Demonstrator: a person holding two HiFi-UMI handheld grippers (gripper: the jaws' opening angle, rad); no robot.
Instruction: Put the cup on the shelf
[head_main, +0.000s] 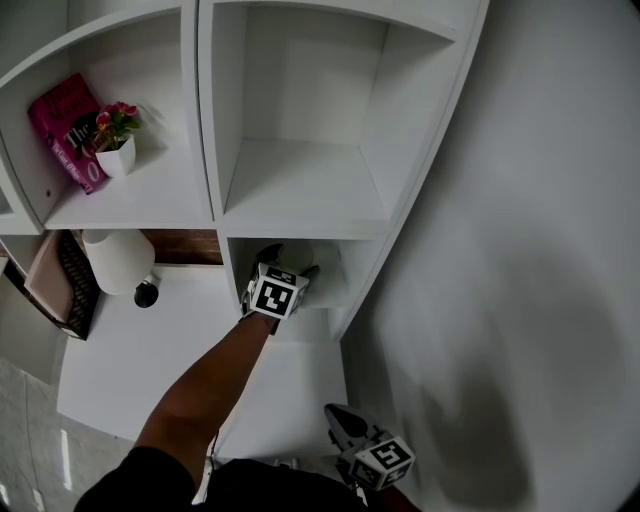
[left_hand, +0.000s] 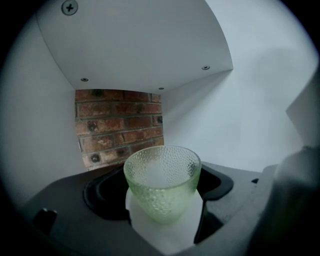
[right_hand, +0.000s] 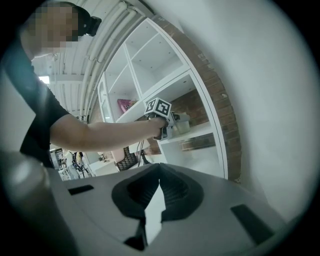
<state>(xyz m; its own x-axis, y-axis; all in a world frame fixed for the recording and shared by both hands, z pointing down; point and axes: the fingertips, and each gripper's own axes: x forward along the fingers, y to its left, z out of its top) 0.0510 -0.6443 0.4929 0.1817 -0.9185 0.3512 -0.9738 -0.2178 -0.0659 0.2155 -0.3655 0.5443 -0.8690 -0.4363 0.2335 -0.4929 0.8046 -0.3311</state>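
A green dimpled glass cup (left_hand: 161, 182) stands upright between the jaws of my left gripper (left_hand: 162, 176), which is shut on its lower part. Through the gap under the cup I see white shelf floor; whether the cup touches it I cannot tell. In the head view the left gripper (head_main: 279, 268) reaches into the lower cubby of the white shelf unit (head_main: 305, 228), and the cup itself is hidden behind it. My right gripper (head_main: 343, 420) hangs low near the person's body, shut with nothing in it; its jaws (right_hand: 159, 172) meet at the tips.
The cubby is backed by a brick wall (left_hand: 120, 125). A pink book (head_main: 68, 128) and a small flower pot (head_main: 116, 145) stand in the upper left cubby. A white lamp (head_main: 118, 260) sits on the white table (head_main: 170, 350). A plain wall (head_main: 540, 250) runs along the right.
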